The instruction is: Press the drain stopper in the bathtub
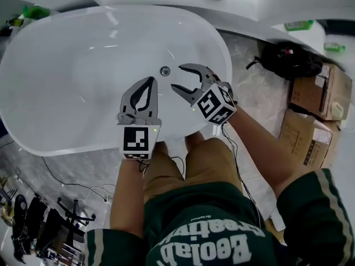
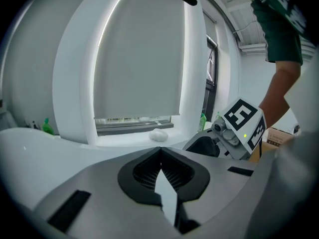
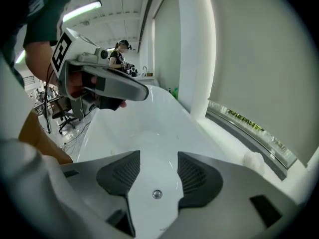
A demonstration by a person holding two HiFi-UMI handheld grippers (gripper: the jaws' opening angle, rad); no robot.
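The white oval bathtub (image 1: 61,71) fills the head view, with the small round metal drain stopper (image 1: 165,70) on its floor near the near-right wall. My right gripper (image 1: 177,77) hovers just right of the stopper, open and empty. In the right gripper view the drain stopper (image 3: 157,194) shows on the tub floor, framed in the gap of the right gripper (image 3: 158,156). My left gripper (image 1: 150,81) is shut on nothing, a little below and left of the stopper. In the left gripper view the left gripper (image 2: 160,149) points at the window ledge, and the stopper is out of sight.
Cardboard boxes (image 1: 313,115) and a black bag (image 1: 288,60) sit on the floor right of the tub. Green bottles (image 1: 33,11) stand at its far-left corner. A white lump (image 2: 159,134) lies on the window ledge. Cables and office chairs (image 1: 33,226) are at lower left.
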